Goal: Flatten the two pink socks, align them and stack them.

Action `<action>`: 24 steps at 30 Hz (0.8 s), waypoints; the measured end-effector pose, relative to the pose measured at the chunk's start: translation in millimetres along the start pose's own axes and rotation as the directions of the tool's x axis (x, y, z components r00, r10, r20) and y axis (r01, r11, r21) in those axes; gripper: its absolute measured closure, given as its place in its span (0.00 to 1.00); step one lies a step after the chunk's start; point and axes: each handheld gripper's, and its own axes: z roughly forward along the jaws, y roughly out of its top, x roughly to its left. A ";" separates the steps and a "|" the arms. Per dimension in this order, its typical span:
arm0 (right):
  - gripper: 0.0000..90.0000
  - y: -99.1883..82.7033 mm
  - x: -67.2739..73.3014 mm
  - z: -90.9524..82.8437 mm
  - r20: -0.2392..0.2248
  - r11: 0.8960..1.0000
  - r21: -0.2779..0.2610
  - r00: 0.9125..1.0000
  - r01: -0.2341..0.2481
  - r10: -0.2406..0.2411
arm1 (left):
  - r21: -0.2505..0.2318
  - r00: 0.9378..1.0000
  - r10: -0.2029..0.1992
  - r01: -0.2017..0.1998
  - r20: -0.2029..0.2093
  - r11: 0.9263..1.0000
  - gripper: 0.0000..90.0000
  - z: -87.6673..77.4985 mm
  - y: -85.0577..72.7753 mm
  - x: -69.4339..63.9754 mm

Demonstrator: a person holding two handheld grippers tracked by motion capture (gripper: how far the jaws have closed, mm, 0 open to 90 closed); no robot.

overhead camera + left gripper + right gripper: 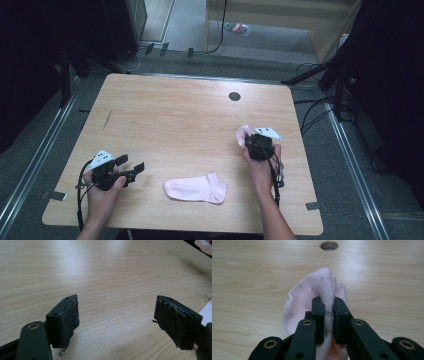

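Presently right tongs (328, 312) clamped on bunched pink sock (322, 285) at right side of table (175, 115). Left tongs (131, 167) apart, empty. Second sock (196, 189) flat at front centre. Advise keeping grip firm, lifting clear before moving toward mate.

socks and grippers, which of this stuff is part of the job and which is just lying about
In the job:
held sock, pinched in the right gripper
flat sock on the table
left gripper, open

Lying about:
cables on the floor
packet on the floor
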 end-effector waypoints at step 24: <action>0.80 -22.2 153.1 15.9 -0.192 0.988 0.094 0.976 0.119 -0.100 | 0.008 0.999 0.032 -0.032 0.002 0.999 0.22 0.5 0.1 -2.5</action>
